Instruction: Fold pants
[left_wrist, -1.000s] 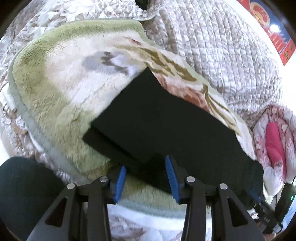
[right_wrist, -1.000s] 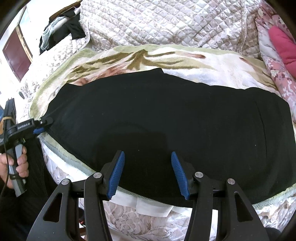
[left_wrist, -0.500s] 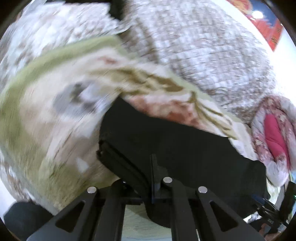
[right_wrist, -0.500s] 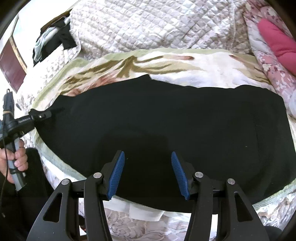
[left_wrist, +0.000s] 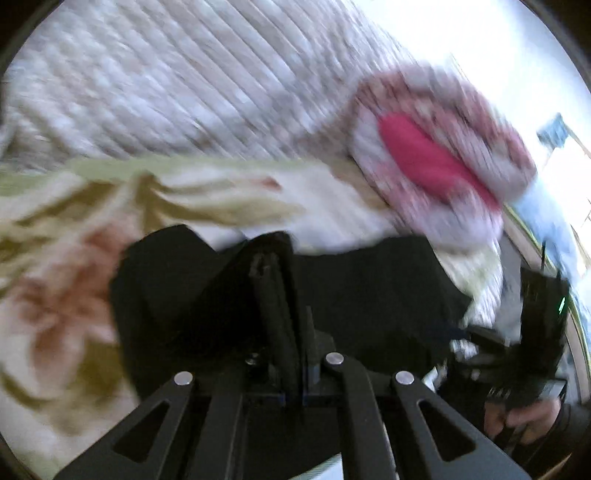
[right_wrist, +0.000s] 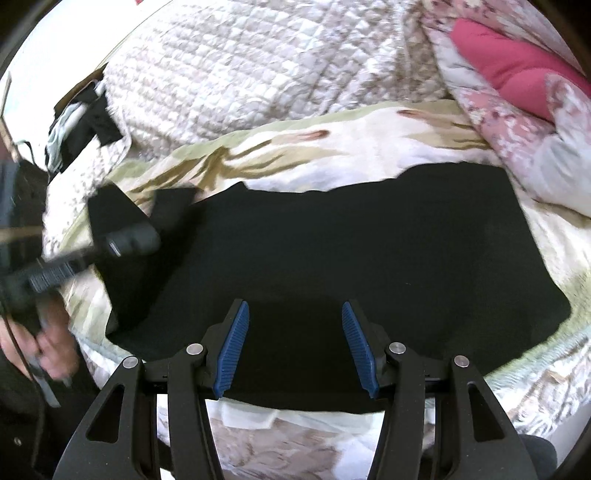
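Here the black pants (right_wrist: 351, 251) lie flat across the floral fleece blanket (right_wrist: 332, 147) on the bed, forming a wide dark band whose left end is lifted and bunched. The left gripper (left_wrist: 284, 314) has its fingers pressed together on that raised end, the cloth standing in a ridge between them. The right gripper (right_wrist: 295, 347) hovers over the near edge, blue-padded fingers (right_wrist: 232, 347) spread and holding nothing.
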